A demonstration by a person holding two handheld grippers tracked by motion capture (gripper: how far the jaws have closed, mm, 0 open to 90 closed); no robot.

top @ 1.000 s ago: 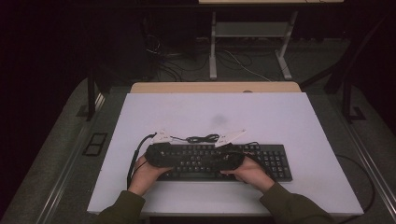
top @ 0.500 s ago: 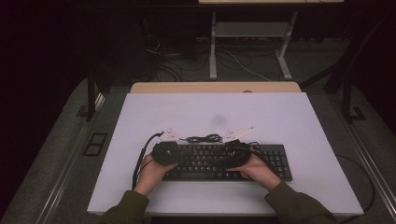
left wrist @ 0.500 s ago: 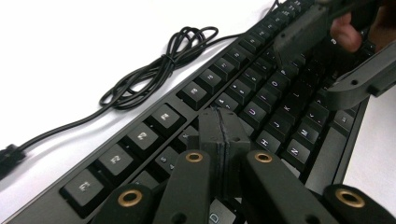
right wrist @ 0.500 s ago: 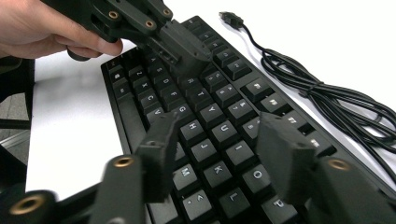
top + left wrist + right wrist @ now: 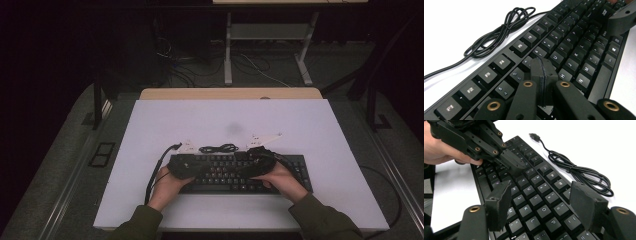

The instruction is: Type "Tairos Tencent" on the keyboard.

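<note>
A black keyboard [image 5: 225,176] lies across the near middle of the white table [image 5: 225,115]. My left gripper [image 5: 192,167] is over its left half, shut with nothing between its fingers. In the left gripper view its closed tips [image 5: 541,66] hover just above the number and letter keys [image 5: 574,45]. My right gripper [image 5: 252,159] is over the keyboard's middle. Its jaws have just been opening and now stand open [image 5: 540,192], with only keys [image 5: 529,175] beneath them. The left gripper [image 5: 517,166] points in from the upper left of the right gripper view.
The keyboard's bundled black cable [image 5: 218,148] lies on the table just behind it, with its plug [image 5: 534,136] loose. Two small white pieces [image 5: 189,146] [image 5: 263,137] rest near the cable. A wooden strip [image 5: 230,93] borders the table's far edge.
Both hands have moved a little away from the person, across the keyboard towards its back edge. The right gripper's jaws have opened wider.
</note>
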